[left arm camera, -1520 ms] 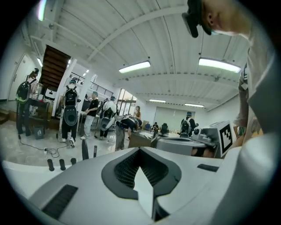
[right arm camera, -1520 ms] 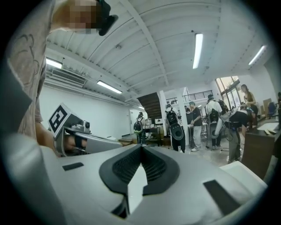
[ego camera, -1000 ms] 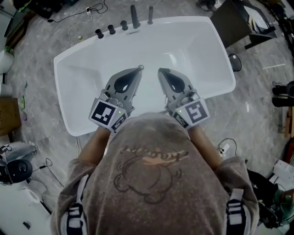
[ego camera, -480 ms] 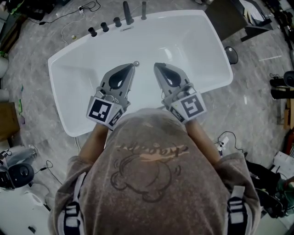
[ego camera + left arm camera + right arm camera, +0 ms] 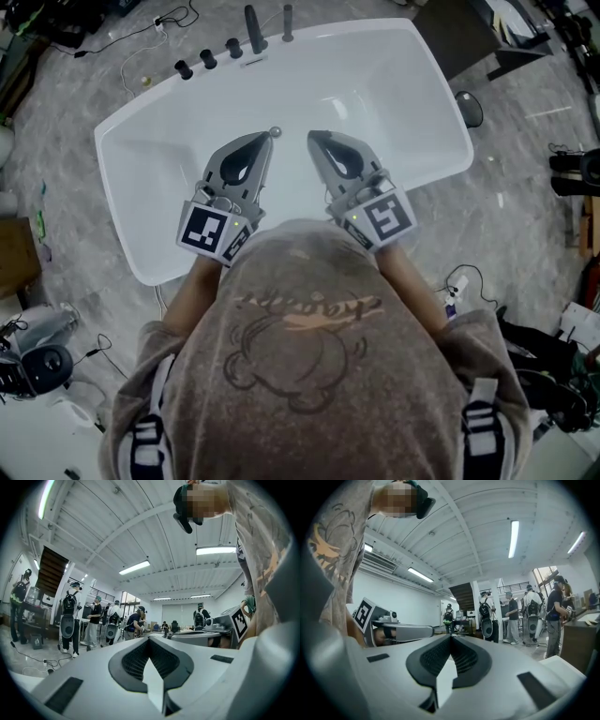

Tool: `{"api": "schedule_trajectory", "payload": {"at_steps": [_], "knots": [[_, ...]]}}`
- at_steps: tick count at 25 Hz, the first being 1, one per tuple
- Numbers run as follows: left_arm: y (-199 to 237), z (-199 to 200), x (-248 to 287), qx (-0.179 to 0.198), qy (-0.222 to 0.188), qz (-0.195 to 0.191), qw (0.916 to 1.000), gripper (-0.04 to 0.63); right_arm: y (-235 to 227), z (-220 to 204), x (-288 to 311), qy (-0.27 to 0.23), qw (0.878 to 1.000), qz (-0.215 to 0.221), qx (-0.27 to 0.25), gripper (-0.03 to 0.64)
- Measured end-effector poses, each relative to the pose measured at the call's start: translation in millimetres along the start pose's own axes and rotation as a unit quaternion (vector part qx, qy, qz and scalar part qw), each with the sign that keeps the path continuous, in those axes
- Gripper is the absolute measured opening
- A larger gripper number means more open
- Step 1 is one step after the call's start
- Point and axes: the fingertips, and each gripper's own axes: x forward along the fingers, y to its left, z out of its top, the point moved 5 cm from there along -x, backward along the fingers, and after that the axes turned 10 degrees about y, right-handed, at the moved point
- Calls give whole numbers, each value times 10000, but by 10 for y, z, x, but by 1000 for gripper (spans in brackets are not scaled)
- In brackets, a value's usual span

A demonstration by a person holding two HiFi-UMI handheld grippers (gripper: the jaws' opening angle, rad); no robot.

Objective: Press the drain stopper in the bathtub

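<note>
Now | left tongs (image 5: 265, 139) and right tongs (image 5: 313, 138) closed, empty | left tip near stopper (image 5: 275, 132) in bathtub (image 5: 394, 89) | blunt point for pressing, probably

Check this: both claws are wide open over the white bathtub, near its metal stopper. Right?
No: both are shut. Each gripper view shows its jaws together and empty, left claw and right claw. They are over the white bathtub, near its metal stopper.
</note>
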Motion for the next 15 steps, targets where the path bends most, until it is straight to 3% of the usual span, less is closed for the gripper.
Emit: {"api": "schedule_trajectory", "payload": {"at_steps": [15], "knots": [[-32,-15,43,-67,-2,100,9999,2,-63,-24,-46,13,10000,-94,4,2]]}}
